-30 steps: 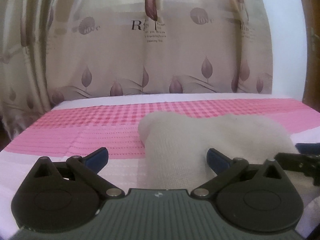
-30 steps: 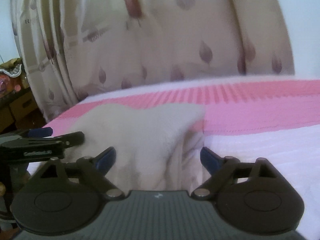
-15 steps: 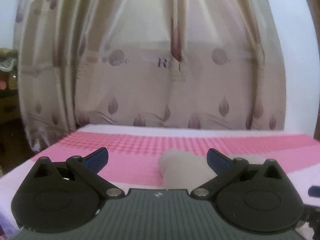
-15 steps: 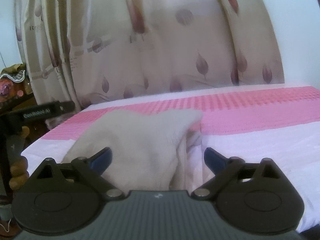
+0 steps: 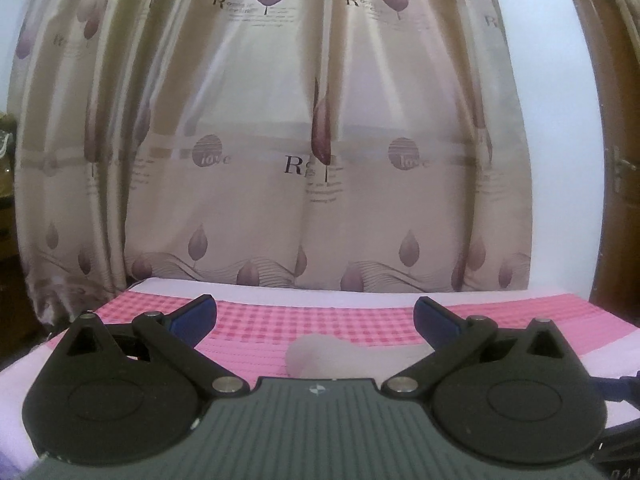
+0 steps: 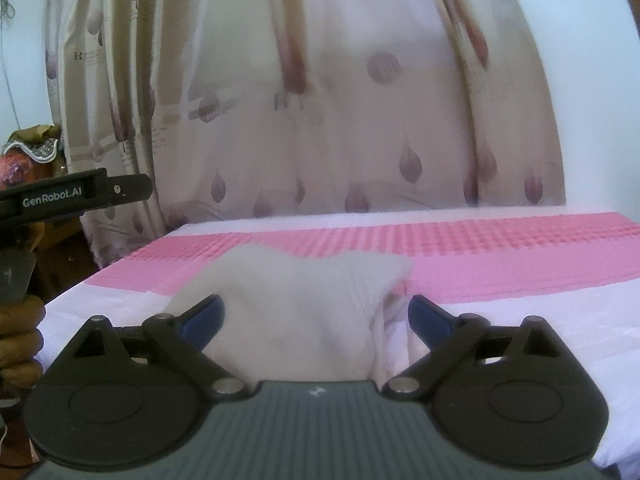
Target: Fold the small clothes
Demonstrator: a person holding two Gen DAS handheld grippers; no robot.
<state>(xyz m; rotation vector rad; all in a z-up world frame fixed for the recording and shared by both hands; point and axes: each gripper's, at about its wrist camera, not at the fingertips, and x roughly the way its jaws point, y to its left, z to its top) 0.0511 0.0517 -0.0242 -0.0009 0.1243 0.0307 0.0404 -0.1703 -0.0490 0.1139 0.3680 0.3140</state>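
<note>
A small cream knitted garment lies folded on the pink and white bed cover. In the right wrist view it sits straight ahead, reaching in between the blue fingertips of my right gripper, which stands open and holds nothing. The left wrist view shows only the garment's rounded edge low between the tips of my left gripper, also open and held above the bed. The side of the left gripper and the hand holding it appear at the left edge of the right wrist view.
A beige curtain with purple leaf prints hangs behind the bed. A white wall and a brown door stand to the right. Cluttered wooden furniture sits left of the bed. Bed cover lies bare to the right.
Both grippers have drawn back and risen from the garment. The left one lifted most, so its view now shows mostly curtain. The garment lies still.
</note>
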